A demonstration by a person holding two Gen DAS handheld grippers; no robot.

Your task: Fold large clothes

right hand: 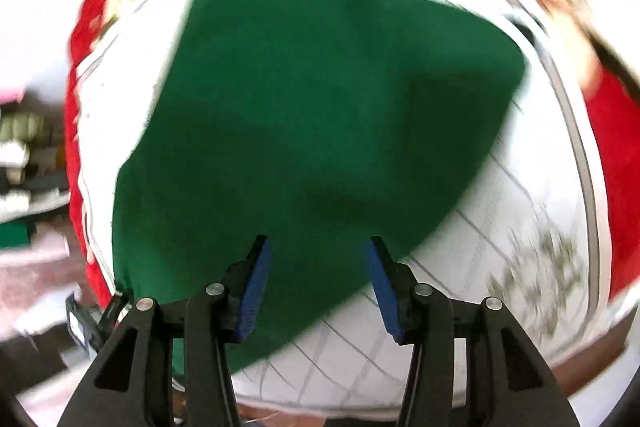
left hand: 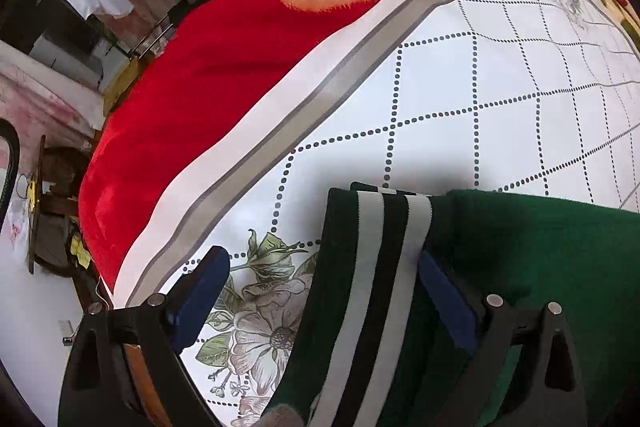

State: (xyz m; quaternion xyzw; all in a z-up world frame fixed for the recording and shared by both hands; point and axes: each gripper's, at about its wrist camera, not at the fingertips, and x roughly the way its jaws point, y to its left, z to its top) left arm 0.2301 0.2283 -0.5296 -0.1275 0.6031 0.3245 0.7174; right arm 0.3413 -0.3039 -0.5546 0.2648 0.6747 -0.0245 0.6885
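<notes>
Now our left gripper (left hand: 324, 291) points steeply down with its jaws wide apart, straddling the striped band (left hand: 376, 267) of the green garment (left hand: 540, 259), which lies on the white quilted sheet (left hand: 460, 87). The band runs lengthwise between the blue pads (left hand: 200, 291), and neither pad appears to press it. Our right gripper (right hand: 316, 279) hangs above the same green garment (right hand: 320, 99), jaws apart and empty, in a blurred view. We judge the left hand nearer to a grasp. Bare sheet lies beyond the garment on the far side, bordered by a grey stripe (left hand: 304, 115) and the red blanket (left hand: 208, 67), leaving room to fold.
</notes>
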